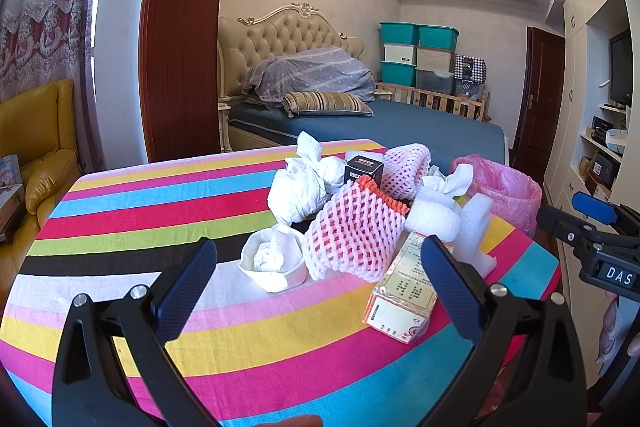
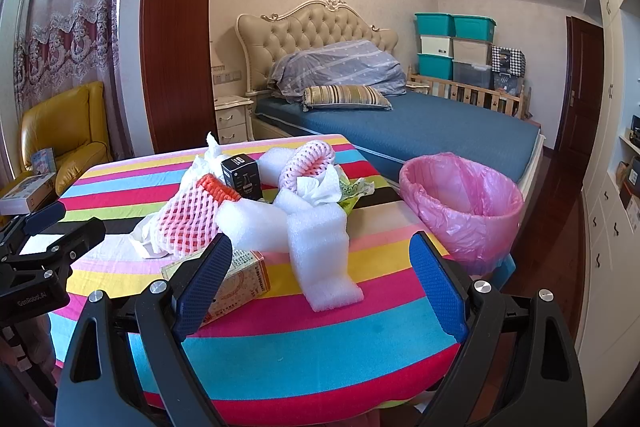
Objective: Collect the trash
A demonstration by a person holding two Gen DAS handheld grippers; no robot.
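1. On the striped tablecloth (image 1: 132,203), seen from the left wrist camera, a heap of trash sits toward the far right part of the table.
2. The left gripper (image 1: 320,259) hovers above the cloth with its blue pads spread wide and nothing between them.
3. Just past its fingers lies a white paper cup (image 1: 276,261) on its side, stuffed with crumpled tissue, touching a pink foam fruit net (image 1: 352,235).
4. A printed carton (image 1: 404,291) lies flat beside the right-hand pad, partly under the net.
5. Behind these are a wad of white tissue (image 1: 296,191), a small black box (image 1: 363,167), a second pink net (image 1: 406,167) and white foam strips (image 1: 474,223).
6. A bin lined with a pink bag (image 1: 506,187) stands beyond the table's right edge, near the heap.
7. The right gripper (image 1: 592,223) shows at the right border; from this camera I cannot tell how its jaws stand.
8. From the right wrist camera, the right gripper (image 2: 320,267) is released, pads wide apart and empty, above the table's near edge.
9. A bent white foam strip (image 2: 320,247) lies between its fingers on the cloth, not touched by either pad.
10. The carton (image 2: 244,279) lies just behind the left-hand pad.
11. The pink net (image 2: 188,215), the black box (image 2: 242,175) and the second net (image 2: 308,159) sit farther back in the heap.
12. The pink-bagged bin (image 2: 464,211) stands to the right of the table, open side up; its inside is not fully visible.
13. The left gripper (image 2: 40,231) appears at the left edge, its jaws parted.
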